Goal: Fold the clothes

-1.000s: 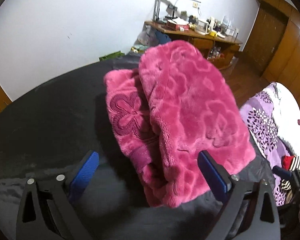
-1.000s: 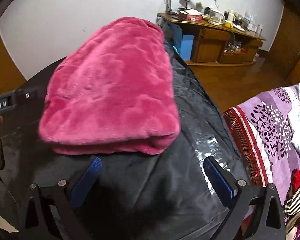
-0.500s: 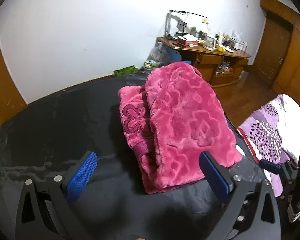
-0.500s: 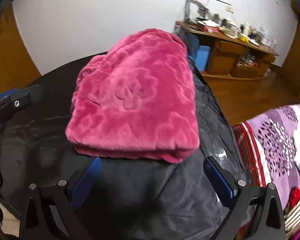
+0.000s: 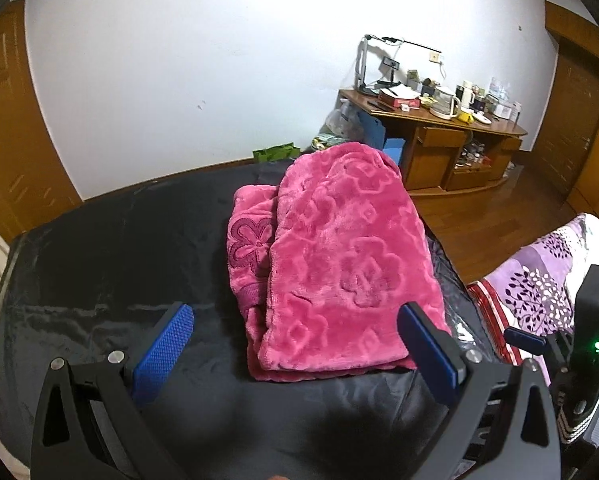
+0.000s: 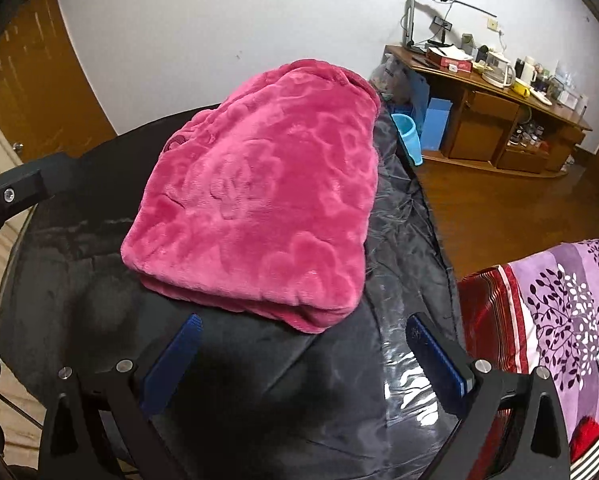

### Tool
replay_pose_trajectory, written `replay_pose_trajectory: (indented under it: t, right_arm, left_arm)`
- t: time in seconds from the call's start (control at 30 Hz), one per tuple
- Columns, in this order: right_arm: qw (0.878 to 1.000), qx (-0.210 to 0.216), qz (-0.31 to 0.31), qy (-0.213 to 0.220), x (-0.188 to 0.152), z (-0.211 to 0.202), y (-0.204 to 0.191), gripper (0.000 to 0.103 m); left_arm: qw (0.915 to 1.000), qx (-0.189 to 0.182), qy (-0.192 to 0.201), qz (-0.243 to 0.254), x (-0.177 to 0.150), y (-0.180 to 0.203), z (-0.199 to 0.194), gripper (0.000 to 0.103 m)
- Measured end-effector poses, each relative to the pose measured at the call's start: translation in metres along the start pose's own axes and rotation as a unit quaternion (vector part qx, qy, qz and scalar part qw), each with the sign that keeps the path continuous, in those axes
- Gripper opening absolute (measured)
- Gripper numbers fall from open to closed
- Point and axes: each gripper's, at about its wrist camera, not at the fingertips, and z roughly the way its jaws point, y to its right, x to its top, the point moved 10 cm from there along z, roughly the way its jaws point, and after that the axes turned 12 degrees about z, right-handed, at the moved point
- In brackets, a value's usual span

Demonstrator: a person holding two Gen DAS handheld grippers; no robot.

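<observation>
The pink fleece garment (image 5: 339,264) lies folded into a thick stack on the black cloth-covered surface (image 5: 99,248), straight ahead of both pairs of jaws and held by neither. The fold looks finished or nearly so, so the main risks come from any further handling. The top layer sits offset, leaving a strip of the lower layer with a stitched flower exposed beyond the left gripper's (image 5: 295,340) left jaw; a nudge from that side could slide the plush layers apart, since fleece on fleece over a slick cover gives little hold. The stack also lies toward the side of the surface that drops to the wooden floor (image 6: 499,208), so a push from the left could carry it over the edge. A pinch that catches only the top layer would peel it open.

The left gripper hovers low over the surface just short of the garment's near edge, level, its jaws spread wide and empty, the right one overlapping the garment's near corner in view. The right gripper (image 6: 305,346) is held slightly higher, also just short of the near fold, jaws spread and empty, pointing along the stack.
</observation>
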Motion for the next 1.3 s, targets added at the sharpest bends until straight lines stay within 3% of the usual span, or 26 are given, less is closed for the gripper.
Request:
replay_pose_trajectory:
  t: [0.37, 0.67, 1.03, 1.3]
  right_arm:
    - [0.999, 0.025, -0.023, 0.011, 0.012, -0.011, 0.002, 0.103]
    - [0.999, 0.031, -0.029, 0.033, 0.021, -0.031, -0.002, 0.103]
    - [0.998, 0.029, -0.035, 0.04, 0.02, -0.04, -0.005, 0.103]
    - [0.998, 0.03, -0.046, 0.043, 0.018, -0.044, -0.012, 0.103]
  left_arm:
    - [0.9996, 0.019, 0.0, -0.021, 0.006, 0.008, -0.008, 0.102]
    - [0.9994, 0.035, 0.0, 0.005, 0.009, 0.02, -0.015, 0.102]
    - [0.9997, 0.022, -0.007, -0.004, 0.003, 0.02, -0.021, 0.102]
    - [0.9985, 0.009, -0.012, -0.052, -0.005, 0.009, -0.022, 0.102]
